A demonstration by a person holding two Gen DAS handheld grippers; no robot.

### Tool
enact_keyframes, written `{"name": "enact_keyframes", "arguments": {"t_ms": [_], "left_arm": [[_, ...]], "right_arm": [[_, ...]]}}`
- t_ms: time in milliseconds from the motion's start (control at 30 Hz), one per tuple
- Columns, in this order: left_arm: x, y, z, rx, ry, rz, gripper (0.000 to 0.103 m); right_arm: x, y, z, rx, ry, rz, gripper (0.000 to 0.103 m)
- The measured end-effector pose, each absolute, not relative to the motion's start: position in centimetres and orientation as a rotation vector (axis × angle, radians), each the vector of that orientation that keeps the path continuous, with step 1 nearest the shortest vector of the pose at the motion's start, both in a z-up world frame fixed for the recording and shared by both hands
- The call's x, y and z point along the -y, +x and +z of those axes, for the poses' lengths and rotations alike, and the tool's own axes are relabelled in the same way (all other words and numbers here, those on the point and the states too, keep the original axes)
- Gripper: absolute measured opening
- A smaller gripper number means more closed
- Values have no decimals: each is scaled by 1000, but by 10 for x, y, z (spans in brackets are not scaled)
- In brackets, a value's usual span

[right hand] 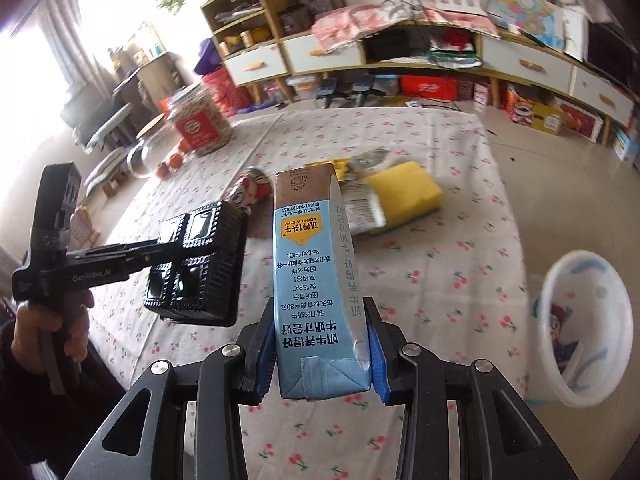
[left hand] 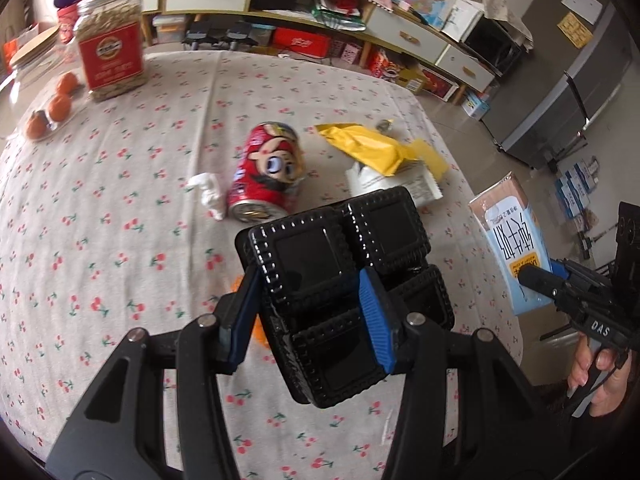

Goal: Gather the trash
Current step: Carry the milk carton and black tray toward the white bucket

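Nearest in the left wrist view, the left gripper (left hand: 312,312) has its two blue-padded jaws clamped on a black plastic tray (left hand: 340,276) with square, ridged compartments, held tilted above the table (left hand: 120,240). In the right wrist view, the right gripper (right hand: 322,354) has its jaws closed on the lower end of a light blue milk carton (right hand: 316,280), which stands upright between them with its brown top pointing away. A hand (right hand: 52,320) at the left edge of that view grasps the left gripper's handle.

The table is covered with a pale cloth printed with small cherries. Farther along it a red drink can (left hand: 266,172) with a cartoon face lies on its side, with a crumpled white tissue (left hand: 208,194) just beside it. Near these lie a yellow wrapper (left hand: 376,148) and a white packet (left hand: 416,184) partly under it. Beyond the table's right edge, on the floor, stands a white bin (right hand: 588,320). At the table's far corner stand a jar (left hand: 110,44) with a red label and some oranges (left hand: 60,106). Behind, low shelves (left hand: 400,28) with white drawers line the wall.
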State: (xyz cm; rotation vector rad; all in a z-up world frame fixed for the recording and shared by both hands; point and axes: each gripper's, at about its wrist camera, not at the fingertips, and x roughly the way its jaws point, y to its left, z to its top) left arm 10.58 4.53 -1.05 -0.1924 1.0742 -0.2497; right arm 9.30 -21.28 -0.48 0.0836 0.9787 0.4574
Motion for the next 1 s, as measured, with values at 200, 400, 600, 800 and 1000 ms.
{"name": "enact_keyframes", "arguments": {"t_ms": [200,400,600,800,1000], "left_arm": [[-10,112,-7,-1076,-162,-317,51],[38,123,-3,-1081,-102,-386,51],[100,138,3,-1064,-32,-465,51],[144,149,-4,-1078,14,-514,51],[176,153,-14,-1096,45,-522,51]], "right_arm": [[270,88,-4,-969,179,343,39],[344,86,-12,-979,310,157,39],[405,79,-18,-976,397,16,39],[444,85,-33,-1013,439,-63,39],[468,103,-51,-1047,488,-102,40]]}}
